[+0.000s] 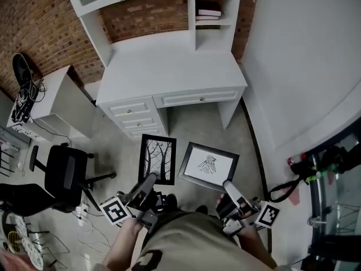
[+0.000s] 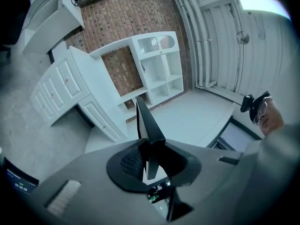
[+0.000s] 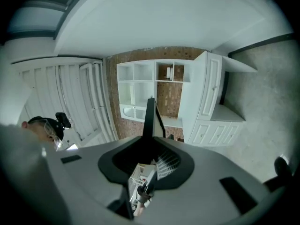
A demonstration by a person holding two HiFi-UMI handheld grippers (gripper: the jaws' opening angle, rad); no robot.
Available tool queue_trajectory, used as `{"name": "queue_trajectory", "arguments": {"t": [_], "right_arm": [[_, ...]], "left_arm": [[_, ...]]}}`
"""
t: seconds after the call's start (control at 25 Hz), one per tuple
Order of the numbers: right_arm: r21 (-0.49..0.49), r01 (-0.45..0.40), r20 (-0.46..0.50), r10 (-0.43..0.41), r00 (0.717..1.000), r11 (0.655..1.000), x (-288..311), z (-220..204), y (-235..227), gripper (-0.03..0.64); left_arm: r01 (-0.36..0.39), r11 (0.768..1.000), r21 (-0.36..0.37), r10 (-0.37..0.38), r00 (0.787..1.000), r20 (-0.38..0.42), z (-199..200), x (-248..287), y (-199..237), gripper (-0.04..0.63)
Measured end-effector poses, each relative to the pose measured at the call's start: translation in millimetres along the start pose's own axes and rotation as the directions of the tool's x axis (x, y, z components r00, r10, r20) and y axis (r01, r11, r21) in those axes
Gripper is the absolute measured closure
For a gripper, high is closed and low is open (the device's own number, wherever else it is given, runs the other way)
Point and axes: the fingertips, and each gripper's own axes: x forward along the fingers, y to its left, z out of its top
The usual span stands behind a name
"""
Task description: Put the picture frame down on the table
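Left hand-held gripper [image 1: 150, 179] grips tree frame [image 1: 157, 158], right hand-held gripper [image 1: 227, 184] bird frame [image 1: 208, 165]; desk [image 1: 169, 66] ahead.

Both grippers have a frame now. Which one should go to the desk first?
Left, by a little. The left gripper is shut on the tree picture frame, whose far edge lies nearer the desk than the bird frame in the right gripper. Both are short of it.

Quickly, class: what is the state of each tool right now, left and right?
Left tool: closed on the tree-print picture frame.
Right tool: closed on the small-sketch picture frame.
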Motion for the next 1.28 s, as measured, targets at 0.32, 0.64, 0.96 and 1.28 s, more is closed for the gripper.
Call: {"name": "queue_trajectory", "arguments": {"t": [0.32, 0.64, 0.96, 1.28], "right_arm": [[0.058, 0.012, 0.006, -0.013, 1.0, 0.998, 12, -6, -10, 0.55], [0.048, 0.013, -0.027, -0.012, 1.0, 0.999, 47, -23, -9, 0.551], [0.057, 0.002, 0.021, -0.003, 1.0, 0.998, 80, -31, -10, 0.551], [0.037, 0.021, -0.02, -0.021, 1.0, 0.999, 122, -61, -14, 0.551]], "left_arm": [[-0.045, 0.999, -0.018, 0.047, 0.996, 0.081, 26, -26, 17, 0.54], [-0.018, 0.999, -0.041, 0.024, 0.989, 0.145, 61, -42, 31, 0.54], [0.05, 0.998, -0.036, -0.043, 0.984, 0.175, 104, -45, 41, 0.54], [0.075, 0.995, -0.063, -0.064, 0.985, 0.162, 136, -58, 62, 0.54]]}}
